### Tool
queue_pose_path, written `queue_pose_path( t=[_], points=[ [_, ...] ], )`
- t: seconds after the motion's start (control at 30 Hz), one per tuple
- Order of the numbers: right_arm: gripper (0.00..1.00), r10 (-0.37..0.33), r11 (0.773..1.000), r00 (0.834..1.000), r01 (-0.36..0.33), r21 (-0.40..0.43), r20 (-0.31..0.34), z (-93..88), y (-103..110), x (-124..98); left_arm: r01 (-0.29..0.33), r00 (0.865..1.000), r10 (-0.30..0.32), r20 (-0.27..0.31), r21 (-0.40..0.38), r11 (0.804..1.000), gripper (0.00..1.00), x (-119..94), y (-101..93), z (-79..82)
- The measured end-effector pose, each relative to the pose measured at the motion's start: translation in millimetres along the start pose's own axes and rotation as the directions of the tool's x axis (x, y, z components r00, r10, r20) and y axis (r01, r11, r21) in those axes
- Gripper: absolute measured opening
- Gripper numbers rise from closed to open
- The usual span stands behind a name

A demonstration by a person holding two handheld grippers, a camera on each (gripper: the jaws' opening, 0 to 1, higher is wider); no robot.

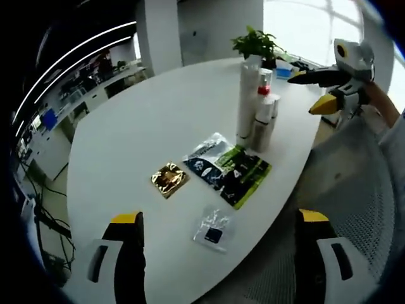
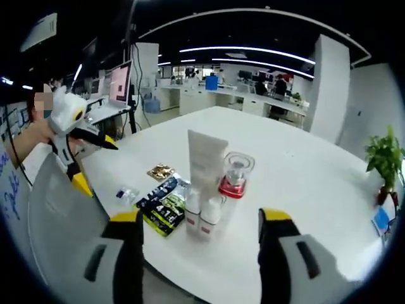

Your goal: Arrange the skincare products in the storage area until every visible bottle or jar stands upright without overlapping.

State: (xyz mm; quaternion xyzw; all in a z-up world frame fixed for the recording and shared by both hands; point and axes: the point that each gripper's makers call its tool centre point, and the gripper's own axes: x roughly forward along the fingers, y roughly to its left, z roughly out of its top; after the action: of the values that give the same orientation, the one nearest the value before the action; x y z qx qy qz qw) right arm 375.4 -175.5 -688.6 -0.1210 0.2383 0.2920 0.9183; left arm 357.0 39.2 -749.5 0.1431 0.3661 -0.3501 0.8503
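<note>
Left gripper [image 1: 218,221]: jaws spread wide, nothing between them, hovering over the near edge of the white table [image 1: 126,139]. Just ahead of it a small clear sachet [image 1: 212,229], then a gold foil packet [image 1: 169,179] and a dark blue and green sachet pack [image 1: 229,168] lying flat, edges overlapping. Beyond those, the skincare cluster: tall white tube [image 1: 248,98] upright, red-capped bottle [image 1: 263,104] and small white bottles [image 1: 261,130] tight against it, all standing. Potted plant [image 1: 255,44] at the far edge.

Right gripper [image 2: 200,221]: jaws also wide apart, empty, hanging off the table edge and aimed at the same cluster. From this side the tall tube [image 2: 204,158] stands upright, two small white bottles [image 2: 201,215] touching in front of it, a clear-lidded jar on a red base [image 2: 236,174] just beside. Flat sachets [image 2: 162,201] to the left, gold packet [image 2: 161,171] behind them. Mesh chair back [image 2: 63,215] at lower left
</note>
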Motion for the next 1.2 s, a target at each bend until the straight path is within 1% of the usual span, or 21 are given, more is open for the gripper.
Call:
queue_pose_path(
  t=[0.07, 0.1, 0.13, 0.17, 0.23, 0.3, 0.33, 0.37, 0.43, 0.5, 0.53, 0.57, 0.6, 0.63, 0.7, 0.8, 0.9, 1.0, 1.07, 1.2],
  points=[
    [0.69, -0.003, 1.000, 1.000, 0.003, 0.006, 0.000, -0.9, -0.8, 0.2, 0.015, 1.000, -0.016, -0.014, -0.033, 0.999, 0.97, 4.4, -1.6, -5.0],
    [0.68, 0.004, 1.000, 1.000, -0.004, 0.010, -0.005, -2.3, -0.3, 0.7, 0.017, 1.000, -0.017, -0.016, -0.026, 1.000, 0.97, 6.3, -1.4, -6.5],
    [0.67, 0.008, 1.000, 1.000, -0.008, 0.011, -0.008, -3.2, 0.4, 0.9, 0.024, 0.999, -0.024, -0.032, -0.010, 1.000, 0.94, 8.5, -1.9, -10.8],
    [0.66, 0.011, 1.000, 1.000, -0.011, 0.013, -0.008, -3.9, 0.6, 1.3, 0.023, 0.999, -0.023, -0.046, 0.000, 1.000, 0.90, 9.5, -1.3, -13.9],
    [0.66, 0.014, 1.000, 1.000, -0.014, 0.017, -0.015, -6.3, 0.8, 2.2, 0.023, 0.998, -0.021, -0.059, 0.021, 1.000, 0.84, 11.8, 0.1, -17.6],
    [0.66, 0.014, 1.000, 1.000, -0.014, 0.018, -0.021, -8.3, 0.2, 2.9, 0.018, 0.998, -0.017, -0.064, 0.019, 1.000, 0.83, 14.7, 3.6, -19.5],
    [0.67, 0.014, 1.000, 1.000, -0.013, 0.019, -0.022, -8.8, 0.0, 3.0, 0.026, 0.997, -0.024, -0.067, 0.026, 0.999, 0.83, 15.9, 4.5, -20.7],
    [0.67, 0.012, 1.000, 1.000, -0.012, 0.019, -0.021, -9.1, -0.3, 3.0, 0.027, 0.997, -0.025, -0.068, 0.030, 0.999, 0.80, 16.7, 5.6, -21.0],
    [0.67, 0.011, 1.000, 1.000, -0.010, 0.021, -0.021, -9.6, -0.8, 2.9, 0.027, 0.996, -0.023, -0.088, 0.053, 0.998, 0.73, 18.1, 8.1, -23.7],
    [0.68, 0.010, 1.000, 1.000, -0.009, 0.023, -0.022, -10.5, -1.4, 2.9, 0.041, 0.993, -0.031, -0.114, 0.087, 0.995, 0.65, 20.7, 8.1, -27.6],
    [0.68, 0.010, 1.000, 1.000, -0.009, 0.028, -0.023, -11.1, -1.7, 3.1, 0.060, 0.989, -0.045, -0.138, 0.108, 0.992, 0.61, 22.7, 6.7, -31.2],
    [0.68, 0.011, 1.000, 1.000, -0.010, 0.029, -0.022, -11.2, -1.6, 3.2, 0.057, 0.987, -0.040, -0.155, 0.104, 0.993, 0.60, 24.8, 7.4, -33.3],
    [0.68, 0.013, 0.999, 1.000, -0.012, 0.031, -0.023, -11.5, -1.1, 3.5, 0.063, 0.984, -0.041, -0.173, 0.122, 0.991, 0.59, 26.6, 7.3, -35.5],
    [0.68, 0.012, 0.999, 1.000, -0.012, 0.031, -0.023, -11.6, -1.0, 3.6, 0.078, 0.981, -0.047, -0.190, 0.155, 0.985, 0.60, 29.7, 6.6, -37.2],
    [0.68, 0.013, 1.000, 1.000, -0.013, 0.028, -0.025, -12.1, -0.4, 4.2, 0.083, 0.977, -0.046, -0.208, 0.173, 0.981, 0.61, 35.4, 6.6, -39.3],
    [0.68, 0.016, 0.999, 0.999, -0.015, 0.033, -0.028, -13.0, 0.6, 4.4, 0.092, 0.975, -0.050, -0.218, 0.189, 0.978, 0.60, 41.7, 6.6, -41.3],
    [0.68, 0.013, 0.999, 0.999, -0.012, 0.034, -0.033, -14.1, 0.3, 4.1, 0.116, 0.970, -0.065, -0.234, 0.211, 0.971, 0.59, 48.3, 3.6, -45.7],
    [0.68, 0.008, 0.999, 0.999, -0.007, 0.038, -0.036, -15.1, -0.9, 3.4, 0.122, 0.965, -0.064, -0.256, 0.215, 0.969, 0.57, 52.3, 3.1, -50.9],
    [0.67, 0.006, 0.999, 0.999, -0.005, 0.041, -0.037, -15.8, -1.5, 2.8, 0.130, 0.960, -0.061, -0.275, 0.242, 0.962, 0.54, 53.1, 3.2, -54.6],
    [0.67, 0.005, 0.999, 0.999, -0.003, 0.048, -0.039, -17.1, -2.0, 2.5, 0.139, 0.956, -0.063, -0.285, 0.253, 0.957, 0.52, 54.8, 3.9, -56.7]
  ],
)
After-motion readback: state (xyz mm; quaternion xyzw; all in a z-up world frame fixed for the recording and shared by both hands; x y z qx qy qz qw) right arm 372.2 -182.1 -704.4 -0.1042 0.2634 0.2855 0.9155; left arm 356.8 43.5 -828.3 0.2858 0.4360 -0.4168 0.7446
